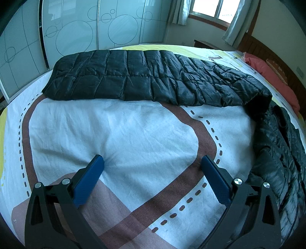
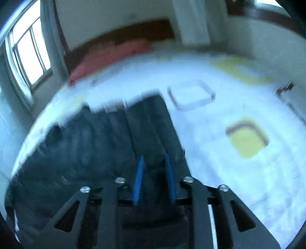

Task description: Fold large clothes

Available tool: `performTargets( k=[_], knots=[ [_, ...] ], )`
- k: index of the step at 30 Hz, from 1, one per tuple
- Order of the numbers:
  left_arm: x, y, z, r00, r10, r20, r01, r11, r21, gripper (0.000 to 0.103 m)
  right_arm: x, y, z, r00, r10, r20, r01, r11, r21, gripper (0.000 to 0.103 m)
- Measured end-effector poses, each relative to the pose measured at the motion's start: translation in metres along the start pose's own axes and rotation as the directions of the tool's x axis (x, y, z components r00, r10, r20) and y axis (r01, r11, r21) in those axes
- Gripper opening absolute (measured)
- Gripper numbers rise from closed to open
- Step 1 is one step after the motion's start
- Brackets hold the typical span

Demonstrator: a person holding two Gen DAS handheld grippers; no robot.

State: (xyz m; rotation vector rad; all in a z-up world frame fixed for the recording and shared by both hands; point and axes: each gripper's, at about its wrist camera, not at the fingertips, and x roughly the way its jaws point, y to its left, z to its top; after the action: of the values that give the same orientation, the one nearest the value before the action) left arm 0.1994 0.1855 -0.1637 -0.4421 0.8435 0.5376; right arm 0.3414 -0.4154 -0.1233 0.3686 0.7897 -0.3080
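Jacket (image 1: 153,76): lying across the bed (image 1: 114,130), one end trailing down the right side.
Feel: likely soft, puffy, slippery; pinching a quilted edge.
Left gripper (image 1: 152,162): hanging wide open, empty.
Right gripper (image 2: 154,162): nearly closed over jacket; grip blurred, unclear.

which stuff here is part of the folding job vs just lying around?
Job:
- black quilted coat
- left gripper, jaws wide open over the bed sheet
- right gripper, jaws narrow over the coat; blurred

Lying about:
- red pillow
- wardrobe
- curtains
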Motion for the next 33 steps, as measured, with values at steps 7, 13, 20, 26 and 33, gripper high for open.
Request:
performTargets(
  k=[7, 13, 20, 26, 33],
  knots=[
    [0.0, 0.0, 0.0, 1.0, 0.002, 0.0, -0.002, 1.0, 0.001, 0.101, 0.006, 0.012, 0.01, 1.0, 0.006, -0.015, -0.007, 0.998, -0.066, 0.021],
    [0.001, 0.001, 0.0, 1.0, 0.008, -0.001, -0.008, 1.0, 0.006, 0.101, 0.046, 0.008, 0.038, 1.0, 0.01, -0.024, -0.011, 0.999, -0.04, 0.021],
    [0.001, 0.0, 0.0, 1.0, 0.012, 0.0, -0.012, 1.0, 0.009, 0.101, 0.039, 0.026, 0.046, 1.0, -0.01, 0.0, 0.01, 0.997, -0.071, 0.022],
    [0.001, 0.001, 0.0, 1.0, 0.009, -0.001, -0.009, 1.0, 0.006, 0.101, 0.073, 0.039, 0.02, 0.999, -0.01, -0.038, 0.005, 0.992, -0.125, 0.028],
    [0.0, 0.0, 0.0, 1.0, 0.003, 0.001, -0.003, 1.0, 0.002, 0.101, 0.012, 0.072, 0.0, 0.998, 0.035, 0.048, -0.028, 0.99, -0.137, 0.055]
  ],
)
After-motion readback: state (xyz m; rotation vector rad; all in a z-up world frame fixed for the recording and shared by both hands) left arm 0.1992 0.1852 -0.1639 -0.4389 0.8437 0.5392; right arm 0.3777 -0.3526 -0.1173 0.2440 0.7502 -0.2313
